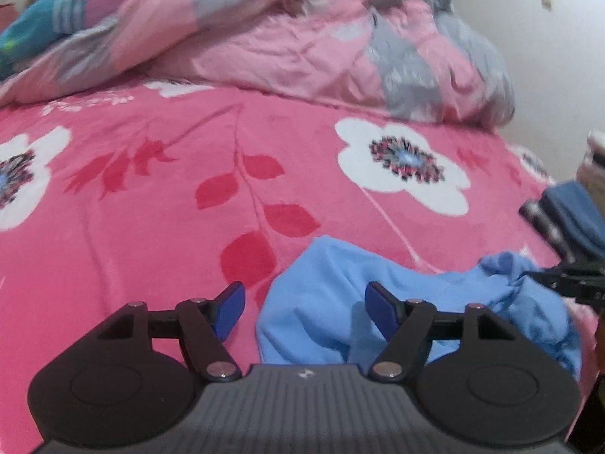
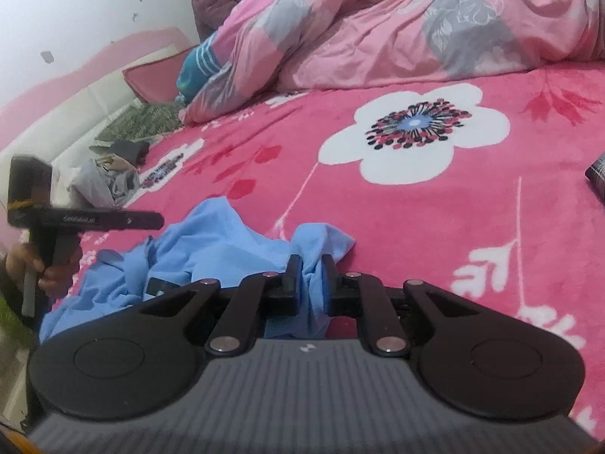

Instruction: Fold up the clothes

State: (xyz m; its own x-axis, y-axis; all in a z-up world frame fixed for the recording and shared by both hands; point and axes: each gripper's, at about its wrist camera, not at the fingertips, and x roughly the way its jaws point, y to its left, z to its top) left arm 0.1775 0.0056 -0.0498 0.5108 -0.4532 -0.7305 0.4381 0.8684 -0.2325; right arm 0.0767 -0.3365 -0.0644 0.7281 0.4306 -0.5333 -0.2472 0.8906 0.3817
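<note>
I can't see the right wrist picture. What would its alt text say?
A black two-finger right tool is shut on a fold of crumpled light blue cloth garment lying on a pink fleece blanket with white flowers. A pink and grey quilt is heaped behind.

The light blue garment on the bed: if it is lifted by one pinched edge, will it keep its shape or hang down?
The light blue garment already lies crumpled, so it probably hangs limp. It bunches thinly inside the right gripper, suggesting light cloth. The fleecy blanket may drag on it.
</note>
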